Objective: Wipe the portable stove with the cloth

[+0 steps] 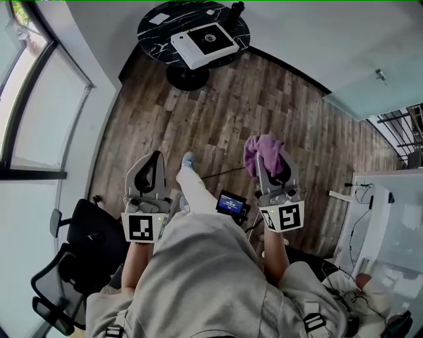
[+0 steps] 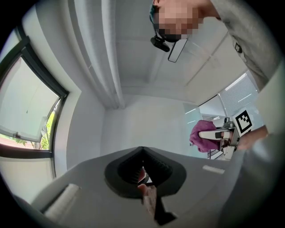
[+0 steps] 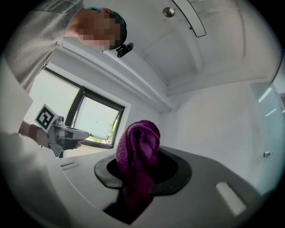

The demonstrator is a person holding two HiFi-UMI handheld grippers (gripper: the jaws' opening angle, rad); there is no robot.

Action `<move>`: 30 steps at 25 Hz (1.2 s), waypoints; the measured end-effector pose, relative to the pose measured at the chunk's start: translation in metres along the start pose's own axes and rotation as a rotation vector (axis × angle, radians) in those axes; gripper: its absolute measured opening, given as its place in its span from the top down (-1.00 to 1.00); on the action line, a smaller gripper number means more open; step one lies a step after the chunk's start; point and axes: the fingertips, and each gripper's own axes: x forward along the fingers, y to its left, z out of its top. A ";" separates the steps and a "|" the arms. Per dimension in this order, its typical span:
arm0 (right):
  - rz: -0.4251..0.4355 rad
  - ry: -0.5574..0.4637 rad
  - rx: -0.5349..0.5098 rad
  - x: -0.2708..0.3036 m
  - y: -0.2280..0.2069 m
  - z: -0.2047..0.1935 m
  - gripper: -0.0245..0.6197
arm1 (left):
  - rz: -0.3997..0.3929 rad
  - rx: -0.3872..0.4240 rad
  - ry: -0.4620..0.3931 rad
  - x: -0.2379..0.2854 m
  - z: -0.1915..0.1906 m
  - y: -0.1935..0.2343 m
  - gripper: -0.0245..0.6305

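We hold the left gripper [image 1: 153, 162] with jaws pressed together on nothing, the portable stove [image 1: 200, 46] sits far off on the round black table [image 1: 151, 36], and at right our right gripper [image 1: 271, 165] is clenched on the purple cloth [image 1: 260, 152], well apart from that stove.

The portable stove [image 1: 205, 43] sits on the round table [image 1: 158, 36], well ahead of me across the floor [image 1: 264, 99]. A flat card [image 1: 160, 18] lies on the table to the stove's left, and a small upright object [image 1: 236, 9] stands at the table's far right edge. My left gripper [image 1: 156, 158] is at the left and my right gripper [image 1: 269, 158] at the right, with my foot [image 1: 188, 160] between them. The cloth [image 1: 254, 153] sits between the right gripper's jaws, bunched over their tips. A small screen device [image 1: 231, 203] is just inward of the right gripper. An office chair [image 1: 79, 251] stands at my left, below the window [image 1: 33, 99], and a desk [image 1: 383, 211] at my right.
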 end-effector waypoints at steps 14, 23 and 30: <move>-0.092 -0.020 0.032 0.148 -0.080 -0.065 0.50 | -0.104 0.163 0.151 0.168 -0.036 0.071 0.94; -0.119 0.022 0.038 0.242 -0.132 -0.097 0.50 | -0.170 0.205 0.220 0.267 -0.068 0.113 0.94; -0.168 0.085 0.019 0.275 -0.157 -0.113 0.50 | -0.214 0.141 0.198 0.323 -0.092 0.135 0.94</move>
